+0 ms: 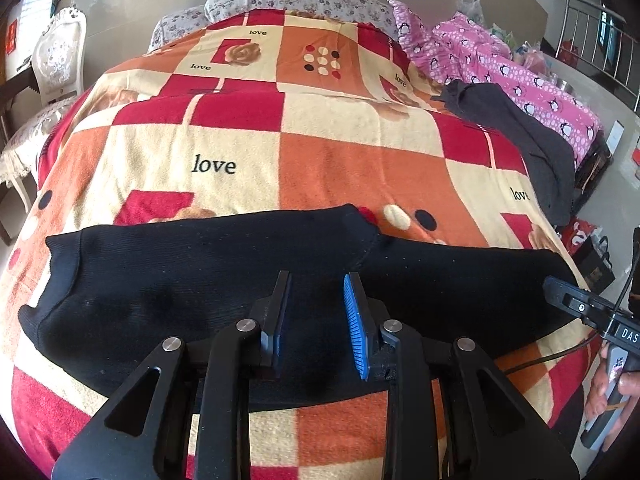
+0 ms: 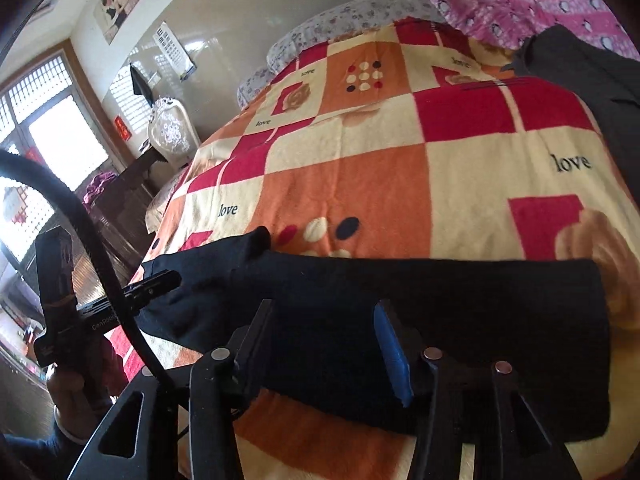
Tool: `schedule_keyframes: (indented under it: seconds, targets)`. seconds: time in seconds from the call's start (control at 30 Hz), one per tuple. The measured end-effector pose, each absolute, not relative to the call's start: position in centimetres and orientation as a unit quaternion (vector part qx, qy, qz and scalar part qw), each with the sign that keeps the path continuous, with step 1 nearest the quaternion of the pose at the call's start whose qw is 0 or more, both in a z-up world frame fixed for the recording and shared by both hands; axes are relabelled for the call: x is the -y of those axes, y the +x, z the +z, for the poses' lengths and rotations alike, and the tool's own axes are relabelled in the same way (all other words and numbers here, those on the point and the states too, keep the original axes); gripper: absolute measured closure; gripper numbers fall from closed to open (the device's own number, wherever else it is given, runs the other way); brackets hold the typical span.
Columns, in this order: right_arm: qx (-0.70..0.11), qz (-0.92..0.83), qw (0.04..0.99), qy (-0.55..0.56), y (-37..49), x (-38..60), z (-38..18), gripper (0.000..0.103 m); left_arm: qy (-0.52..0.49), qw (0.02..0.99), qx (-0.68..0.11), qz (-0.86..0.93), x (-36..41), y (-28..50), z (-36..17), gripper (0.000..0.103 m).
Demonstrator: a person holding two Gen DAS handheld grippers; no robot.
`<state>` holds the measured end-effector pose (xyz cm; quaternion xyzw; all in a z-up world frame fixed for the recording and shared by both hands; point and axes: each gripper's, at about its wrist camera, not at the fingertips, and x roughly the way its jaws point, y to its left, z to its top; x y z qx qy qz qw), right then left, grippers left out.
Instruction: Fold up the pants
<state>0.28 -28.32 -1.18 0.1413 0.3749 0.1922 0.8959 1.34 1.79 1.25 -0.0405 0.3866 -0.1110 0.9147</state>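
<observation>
One pair of black pants [image 1: 248, 276] lies crosswise on the checked blanket [image 1: 352, 160], long axis left to right, directly ahead of both grippers. Left gripper [image 1: 316, 324] and right gripper [image 2: 324, 352] hover parted, gripping nothing (each nearest its own end).

We are seeing the black pants [image 1: 200, 280] only partly: the left gripper [image 1: 316, 320] is covering their near middle, and the right gripper [image 2: 324, 344] is hiding their near edge in the right wrist view. The grey garment [image 2: 592, 80] is running off that picture's right edge. The wall calendar [image 2: 174, 50] is reading too small to make out. The hand [image 1: 612, 392] holding the right gripper is getting cut off by the frame edge.
</observation>
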Motion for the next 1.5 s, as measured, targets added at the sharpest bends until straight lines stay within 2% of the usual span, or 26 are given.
schedule_keyframes:
  seconds: [0.13, 0.23, 0.37, 0.97, 1.5]
  targets:
    - [-0.379, 0.172, 0.896, 0.155, -1.6, 30.7, -1.9, 0.054, -0.047, 0.913, -0.387, -0.124, -0.3, 1.2, 1.4, 0.063]
    - [-0.381, 0.162, 0.897, 0.156, -3.0, 31.8, -2.3, 0.053, -0.042, 0.913, -0.384, -0.134, 0.8, 0.9, 1.6, 0.063]
    - [-0.385, 0.152, 0.892, 0.181, -4.2, 33.3, -3.0, 0.032, -0.025, 0.913, -0.384, -0.137, 2.2, 0.8, 1.7, 0.063]
    - [-0.387, 0.097, 0.897, 0.189, -6.9, 36.4, -3.4, 0.032, 0.009, 0.891, -0.408, -0.199, 7.9, 2.2, 0.5, 0.063]
    - [-0.381, 0.090, 0.896, 0.211, -5.9, 38.0, -3.7, 0.029, 0.059, 0.861, -0.418, -0.285, 14.0, 5.5, 0.7, 0.063]
